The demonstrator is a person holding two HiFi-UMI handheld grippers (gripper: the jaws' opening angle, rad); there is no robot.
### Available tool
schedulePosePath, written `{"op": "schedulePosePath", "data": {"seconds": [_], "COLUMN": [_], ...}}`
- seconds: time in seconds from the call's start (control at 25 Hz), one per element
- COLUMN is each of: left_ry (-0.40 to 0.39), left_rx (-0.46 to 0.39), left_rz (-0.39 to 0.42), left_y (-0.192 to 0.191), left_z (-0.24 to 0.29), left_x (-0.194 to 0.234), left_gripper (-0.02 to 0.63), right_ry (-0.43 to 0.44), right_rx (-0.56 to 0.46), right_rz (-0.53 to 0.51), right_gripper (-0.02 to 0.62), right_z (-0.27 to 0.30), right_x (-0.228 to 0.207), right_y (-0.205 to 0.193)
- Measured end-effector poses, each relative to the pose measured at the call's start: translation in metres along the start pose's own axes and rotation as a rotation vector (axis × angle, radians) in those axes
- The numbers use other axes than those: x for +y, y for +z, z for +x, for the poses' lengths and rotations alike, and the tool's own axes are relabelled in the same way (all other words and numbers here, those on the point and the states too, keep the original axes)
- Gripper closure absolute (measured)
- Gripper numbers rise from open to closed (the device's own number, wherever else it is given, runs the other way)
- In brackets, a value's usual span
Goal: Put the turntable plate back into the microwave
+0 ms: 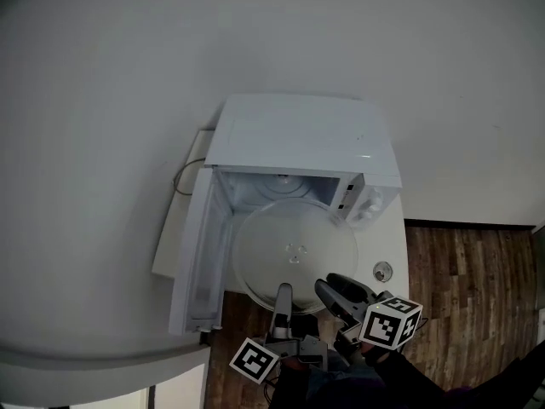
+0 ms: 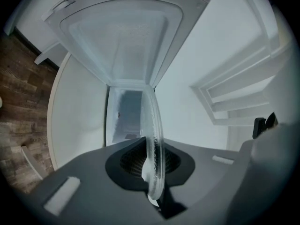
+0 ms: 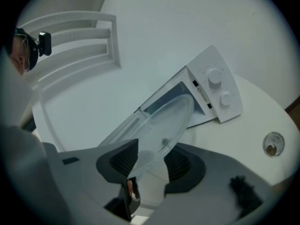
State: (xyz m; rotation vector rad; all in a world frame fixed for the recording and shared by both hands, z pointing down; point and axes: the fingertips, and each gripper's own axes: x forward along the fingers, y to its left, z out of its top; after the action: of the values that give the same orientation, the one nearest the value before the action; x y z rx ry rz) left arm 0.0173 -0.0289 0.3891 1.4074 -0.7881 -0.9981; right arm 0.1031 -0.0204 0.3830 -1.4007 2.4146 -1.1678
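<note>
L: left gripper (image 2: 152, 165) is clamped narrow on the rim of the glass turntable plate (image 2: 153, 125). The pads press both faces, and the plate shows edge-on between them, running fwd toward the oven.

R: right gripper (image 3: 152, 161) has its jaws wide. The plate rim passes between them and lies against the left-hand pad in that view. There's a clear gap to the other pad, so no squeeze on this side.

In head view both grippers sit side by side at the plate's near rim, left one just left of centre, right one just beside it. Each points fwd, toward the oven.

Plate is roughly flat in front of the microwave (image 1: 298, 139), with its far rim in the open cavity mouth and its near part sticking out toward the person. Can't tell if it rests on the cavity floor or is only carried.

The door (image 1: 200, 262) is swung fully open to the left in head view. Two white dials (image 3: 214, 76) sit on the control panel on the right of the opening.

The microwave stands on a round white surface (image 1: 392, 237). A small round metal item (image 1: 382, 271) lies on it right of the plate, apart from both the plate and the microwave. A thin cable (image 1: 183, 177) loops behind the oven's left rear corner. Dark wood floor (image 1: 477, 288) shows beyond the surface's edge on the right.
</note>
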Motion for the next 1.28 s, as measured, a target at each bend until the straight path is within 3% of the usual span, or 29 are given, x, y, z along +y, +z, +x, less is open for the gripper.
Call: {"op": "schedulePosePath", "data": {"seconds": [0.32, 0.52, 0.72, 1.16, 1.2, 1.28], "left_ry": [0.025, 0.001, 0.013, -0.022, -0.011, 0.031], "left_rx": [0.0, -0.001, -0.005, -0.012, -0.01, 0.0], "left_rz": [0.008, -0.006, -0.006, 0.041, 0.04, 0.033], "left_y": [0.015, 0.022, 0.035, 0.063, 0.063, 0.066], "left_z": [0.009, 0.022, 0.042, 0.109, 0.114, 0.121], "left_x": [0.022, 0.031, 0.046, 0.057, 0.061, 0.072], "left_gripper": [0.574, 0.574, 0.574, 0.572, 0.572, 0.572], "right_ry": [-0.023, -0.049, -0.096, -0.083, -0.09, -0.125], "right_rx": [0.095, 0.089, 0.145, 0.211, 0.219, 0.223], "right_rz": [-0.063, -0.061, -0.131, -0.219, -0.237, -0.278], "right_gripper": [0.379, 0.376, 0.376, 0.38, 0.388, 0.486], "right_z": [0.011, 0.009, 0.002, 0.022, 0.023, 0.025], "right_x": [-0.015, -0.025, -0.038, -0.03, -0.031, -0.034], "right_y": [-0.013, -0.014, -0.026, -0.041, -0.04, -0.039]}}
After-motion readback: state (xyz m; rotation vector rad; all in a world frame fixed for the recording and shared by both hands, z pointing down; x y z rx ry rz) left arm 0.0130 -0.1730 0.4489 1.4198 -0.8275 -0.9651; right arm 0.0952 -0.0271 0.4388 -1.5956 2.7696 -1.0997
